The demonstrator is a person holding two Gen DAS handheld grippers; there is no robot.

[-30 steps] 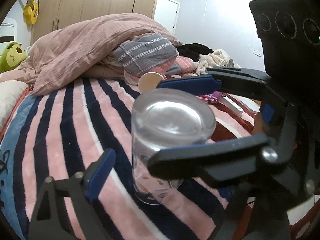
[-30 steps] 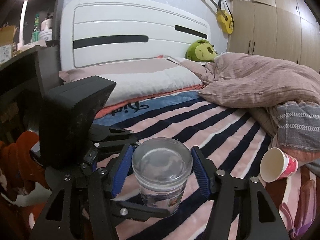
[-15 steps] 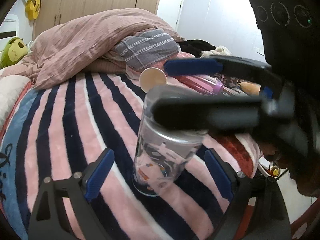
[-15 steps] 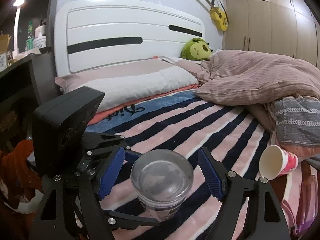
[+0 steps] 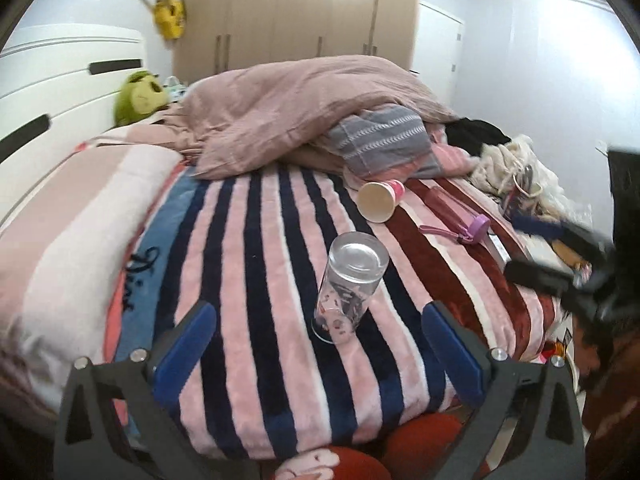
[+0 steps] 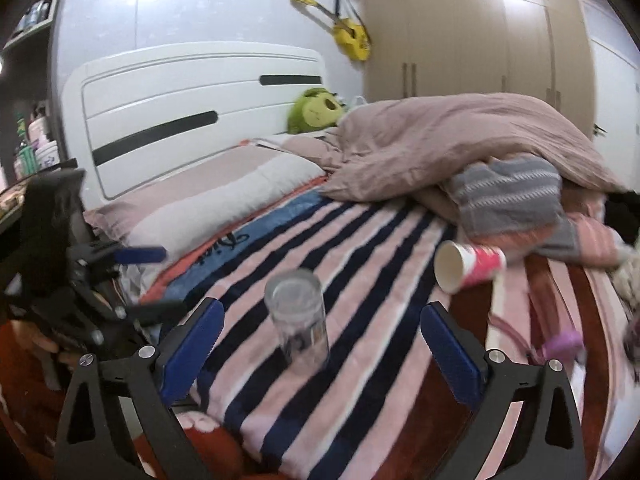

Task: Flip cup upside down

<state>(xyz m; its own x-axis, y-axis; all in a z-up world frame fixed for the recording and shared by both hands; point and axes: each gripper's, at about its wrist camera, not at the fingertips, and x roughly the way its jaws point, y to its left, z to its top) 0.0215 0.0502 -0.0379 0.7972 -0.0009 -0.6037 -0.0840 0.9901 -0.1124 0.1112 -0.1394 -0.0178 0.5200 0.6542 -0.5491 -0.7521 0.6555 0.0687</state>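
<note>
A clear glass cup (image 5: pixel 349 284) with printed pictures stands upside down on the striped blanket (image 5: pixel 256 280), its flat base up. It also shows in the right wrist view (image 6: pixel 298 316). My left gripper (image 5: pixel 320 352) is open and empty, pulled back near the bed's front edge. My right gripper (image 6: pixel 318 354) is open and empty, also back from the cup. The right gripper shows at the right edge of the left wrist view (image 5: pixel 560 256). The left gripper shows at the left of the right wrist view (image 6: pixel 132 276).
A pink paper cup (image 5: pixel 380 200) lies on its side behind the glass, also in the right wrist view (image 6: pixel 468 266). A purple bottle (image 5: pixel 456 216), a heaped duvet (image 5: pixel 304 112), a pillow (image 5: pixel 76 240), a green plush toy (image 5: pixel 138 96) and a white headboard (image 6: pixel 192 112) surround the blanket.
Both grippers have drawn back from the glass cup, which stays standing upside down on the blanket. The right gripper's jaws, open around the cup earlier, are now well clear of it.
</note>
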